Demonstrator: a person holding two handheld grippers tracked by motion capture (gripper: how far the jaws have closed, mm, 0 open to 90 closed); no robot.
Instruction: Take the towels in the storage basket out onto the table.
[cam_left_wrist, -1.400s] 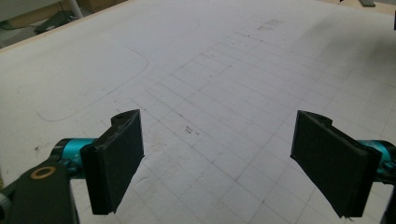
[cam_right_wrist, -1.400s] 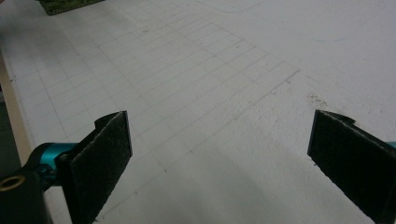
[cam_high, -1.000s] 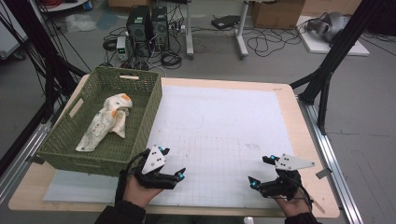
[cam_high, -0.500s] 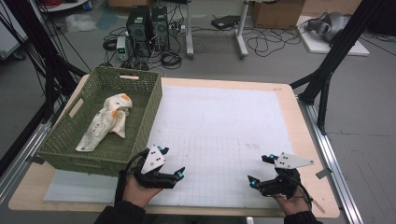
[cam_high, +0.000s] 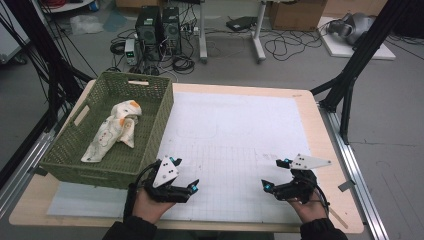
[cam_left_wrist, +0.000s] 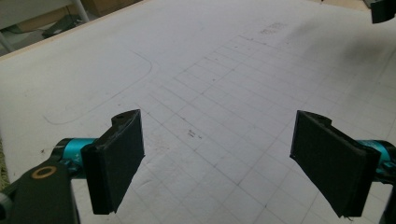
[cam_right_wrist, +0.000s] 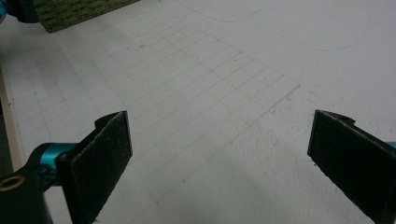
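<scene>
Grippers, left (cam_high: 186, 176) and right (cam_high: 272, 176), rest near the white gridded mat's (cam_high: 235, 130) near edge, jaws wide apart, empty; patterned cloth (cam_high: 112, 131) lies inside green woven basket (cam_high: 162, 107)

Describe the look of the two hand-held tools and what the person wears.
Both are black. The left tool and right tool have teal-tipped arms, flat black fuzzy pads, a grey three-cornered plate on top and trailing black cables. The sleeves are dark.

a lab: computer towers (cam_high: 159, 26) and tangled cables (cam_high: 285, 46) on the floor, black camera-rig struts (cam_high: 356, 60)
</scene>
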